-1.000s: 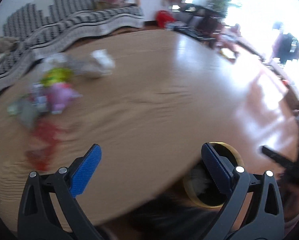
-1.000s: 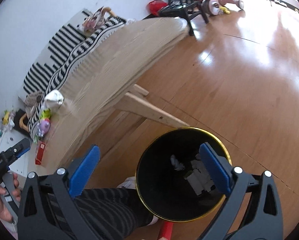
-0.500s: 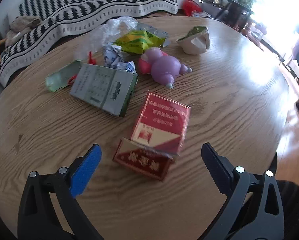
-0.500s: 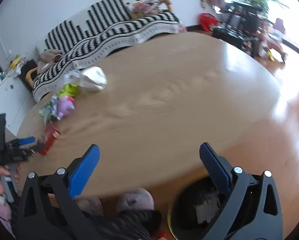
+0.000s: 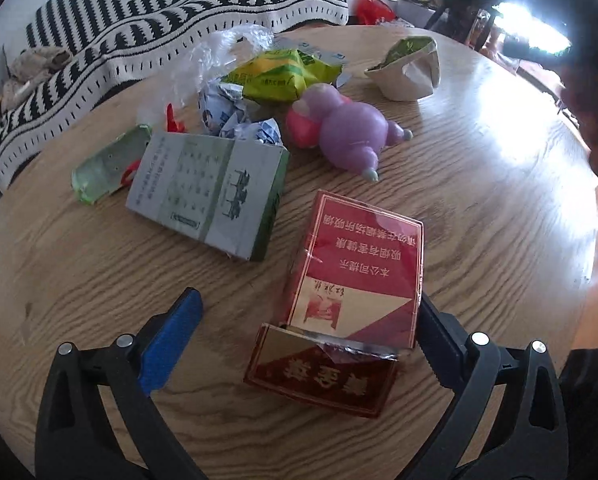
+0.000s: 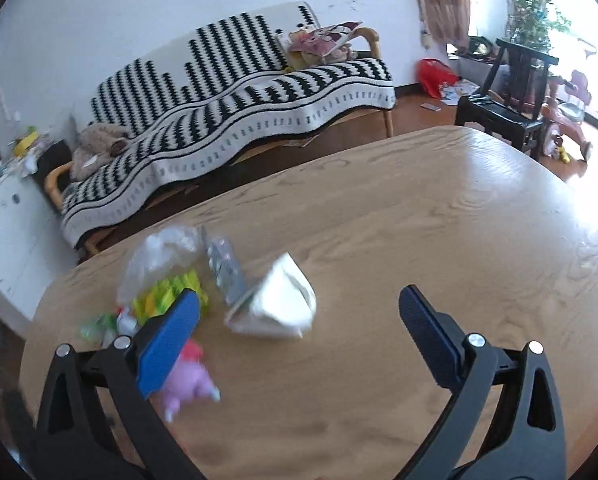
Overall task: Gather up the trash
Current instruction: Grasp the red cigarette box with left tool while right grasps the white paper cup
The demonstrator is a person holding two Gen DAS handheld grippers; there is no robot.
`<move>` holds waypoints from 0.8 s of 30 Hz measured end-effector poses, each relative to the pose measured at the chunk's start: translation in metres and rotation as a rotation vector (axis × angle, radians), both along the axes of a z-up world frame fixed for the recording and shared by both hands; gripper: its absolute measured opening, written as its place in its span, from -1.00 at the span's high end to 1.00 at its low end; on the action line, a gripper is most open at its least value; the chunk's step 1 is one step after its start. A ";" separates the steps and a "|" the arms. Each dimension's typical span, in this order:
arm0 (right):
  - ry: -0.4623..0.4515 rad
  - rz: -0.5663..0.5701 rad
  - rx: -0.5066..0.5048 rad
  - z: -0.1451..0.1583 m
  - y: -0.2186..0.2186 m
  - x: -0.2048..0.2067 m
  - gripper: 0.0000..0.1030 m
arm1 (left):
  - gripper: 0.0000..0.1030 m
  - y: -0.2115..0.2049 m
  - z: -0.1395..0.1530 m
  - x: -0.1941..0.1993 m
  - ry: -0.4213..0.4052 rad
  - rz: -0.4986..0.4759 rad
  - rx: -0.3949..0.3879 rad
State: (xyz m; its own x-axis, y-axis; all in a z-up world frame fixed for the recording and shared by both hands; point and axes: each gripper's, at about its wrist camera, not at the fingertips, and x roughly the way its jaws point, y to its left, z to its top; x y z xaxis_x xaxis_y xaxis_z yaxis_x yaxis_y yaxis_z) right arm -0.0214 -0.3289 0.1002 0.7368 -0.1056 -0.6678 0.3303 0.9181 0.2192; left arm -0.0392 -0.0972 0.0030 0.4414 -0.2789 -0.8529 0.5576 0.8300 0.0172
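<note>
My left gripper point(image 5: 305, 326) is open, low over the round wooden table point(image 5: 479, 208). An open red cigarette pack point(image 5: 355, 280) lies between its fingers, against the right finger point(image 5: 439, 332). Beyond lie a grey-green box point(image 5: 207, 196), a green wrapper point(image 5: 107, 164), crumpled foil wrappers point(image 5: 235, 116), a yellow-green bag point(image 5: 283, 72), clear plastic point(image 5: 215, 56), a purple toy point(image 5: 351, 132) and a silver pouch point(image 5: 411, 72). My right gripper point(image 6: 299, 320) is open and empty above the table point(image 6: 439, 240), near the silver pouch point(image 6: 275, 304) and the purple toy point(image 6: 187, 380).
A sofa with a black-and-white striped cover point(image 6: 235, 112) stands behind the table. A black chair point(image 6: 511, 96), a red bag point(image 6: 435, 76) and a pink ride-on toy point(image 6: 567, 124) are on the floor at the right. A white cabinet point(image 6: 3, 248) is at the left.
My left gripper swung from the table's edge to the trash pile and closed in on the red pack. My right gripper rose from over the black bin to above the table.
</note>
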 end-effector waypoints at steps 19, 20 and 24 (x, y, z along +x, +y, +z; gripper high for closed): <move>0.058 0.058 -0.010 -0.038 0.005 -0.020 0.88 | -0.08 0.013 0.014 0.017 0.080 0.079 -0.196; 0.050 0.055 -0.009 -0.036 0.005 -0.026 0.88 | -0.08 0.013 0.014 0.017 0.079 0.079 -0.194; 0.020 0.048 0.010 -0.029 0.007 -0.042 0.88 | -0.08 0.014 0.015 0.017 0.070 0.090 -0.189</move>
